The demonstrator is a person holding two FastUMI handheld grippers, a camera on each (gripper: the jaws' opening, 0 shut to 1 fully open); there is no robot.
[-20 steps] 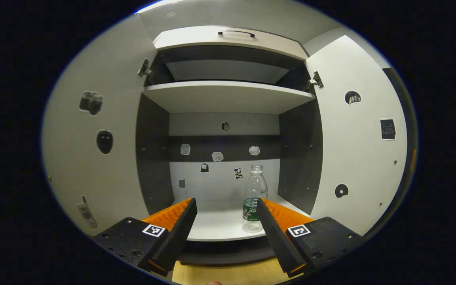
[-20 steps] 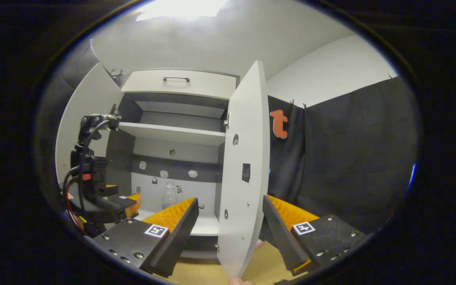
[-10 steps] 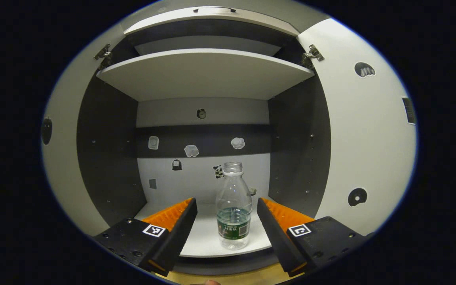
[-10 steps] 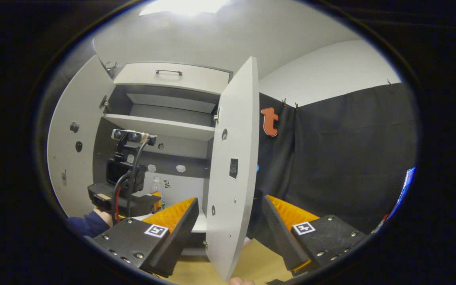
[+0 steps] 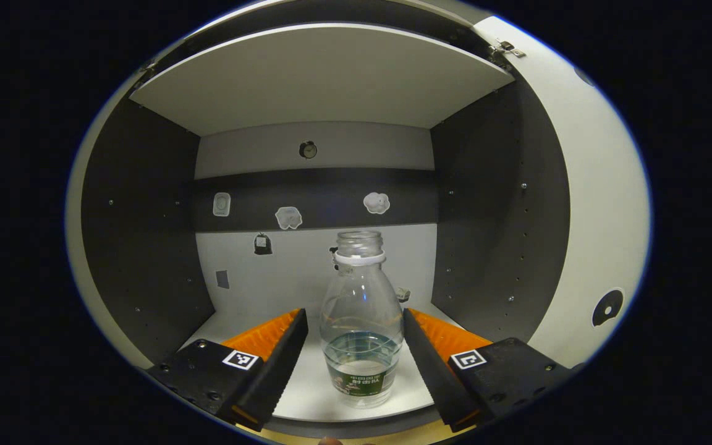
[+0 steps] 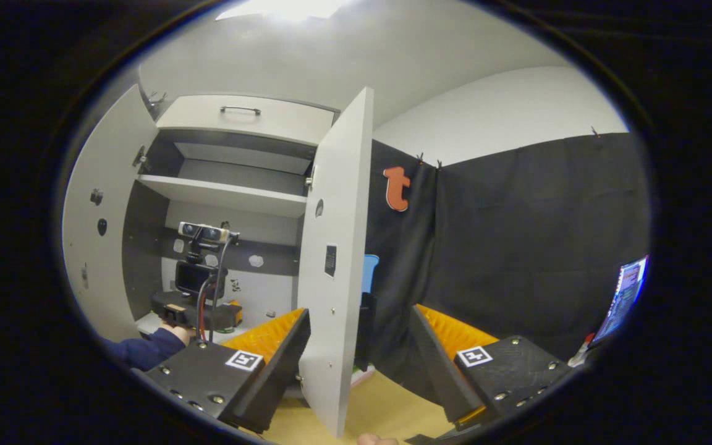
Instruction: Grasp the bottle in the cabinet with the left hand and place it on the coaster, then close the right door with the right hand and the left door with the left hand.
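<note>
Jaws, left gripper (image 5: 353, 346): were held spread wide, with the bottle (image 5: 361, 321) standing between them and a gap left on each side; nothing was gripped.
Jaws, right gripper (image 6: 359, 346): were likewise spread apart and empty, with the edge of the right door (image 6: 337, 272) seen between them; contact could not be told.
Bottle position: was set upright near the front edge of the lower cabinet shelf (image 5: 306, 383), inside the cabinet.
Bottle make: clear plastic, rounded shoulders, uncapped neck with a white ring, a little water at the base, a green label band low down.
Cabinet: pale flat shelves, dark side walls, small stickers on the back panel.
Hand pose: in the right gripper view, the left gripper (image 6: 198, 309) was held level and reached into the cabinet, a dark sleeve (image 6: 139, 352) behind it.
</note>
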